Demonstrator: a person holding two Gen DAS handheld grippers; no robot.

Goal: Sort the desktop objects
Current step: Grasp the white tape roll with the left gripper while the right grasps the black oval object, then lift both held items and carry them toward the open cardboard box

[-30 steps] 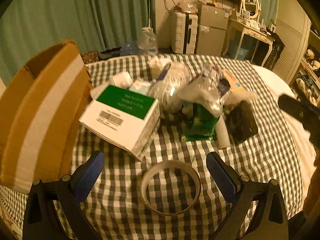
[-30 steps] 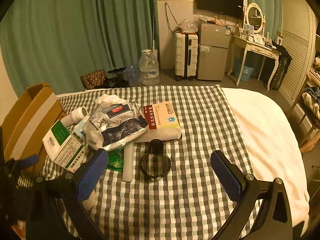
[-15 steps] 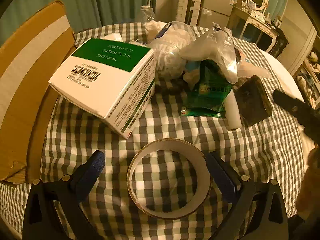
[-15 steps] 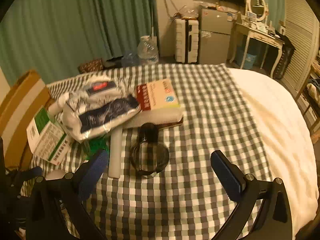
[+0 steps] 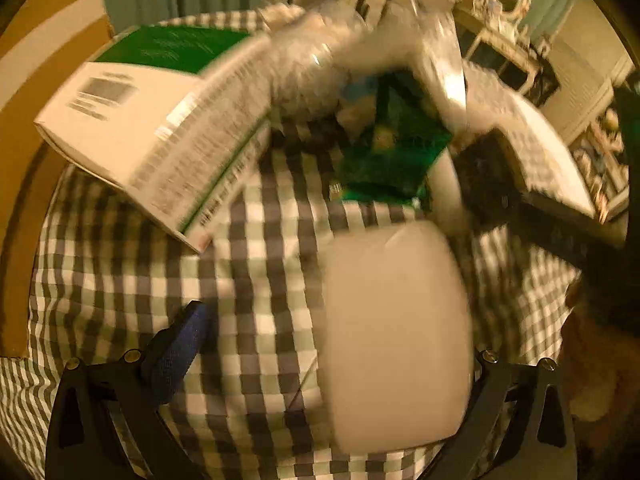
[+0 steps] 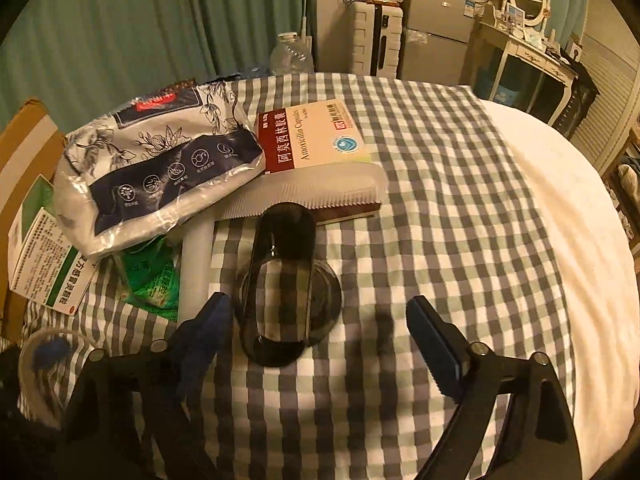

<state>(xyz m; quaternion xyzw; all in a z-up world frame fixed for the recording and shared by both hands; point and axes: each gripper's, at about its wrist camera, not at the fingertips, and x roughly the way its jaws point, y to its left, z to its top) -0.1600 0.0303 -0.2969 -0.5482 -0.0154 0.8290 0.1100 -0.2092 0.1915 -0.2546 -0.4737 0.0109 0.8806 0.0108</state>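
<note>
In the blurred left wrist view my left gripper [image 5: 320,360] stands open around the tape roll [image 5: 396,336], which is tipped up on edge against the right finger; the left pad [image 5: 176,356] is apart from it. The roll also shows in the right wrist view [image 6: 44,364]. A white box with a green top [image 5: 160,120] lies behind. My right gripper [image 6: 320,332] is open just above the cloth, its jaws either side of a dark clear plastic case [image 6: 286,280]. Beyond lie a white comb [image 6: 304,194], a medicine box [image 6: 312,140] and a printed bag [image 6: 160,164].
A cardboard box [image 6: 20,148] stands at the left edge. A green packet [image 6: 154,280] and a white tube [image 6: 196,264] lie by the case. The checked cloth [image 6: 440,220] ends at a white cover [image 6: 580,240] on the right. Furniture stands behind.
My left gripper has dropped and pushed forward onto the tape roll, which has tipped from flat onto its edge. My right gripper has moved forward and down around the dark case.
</note>
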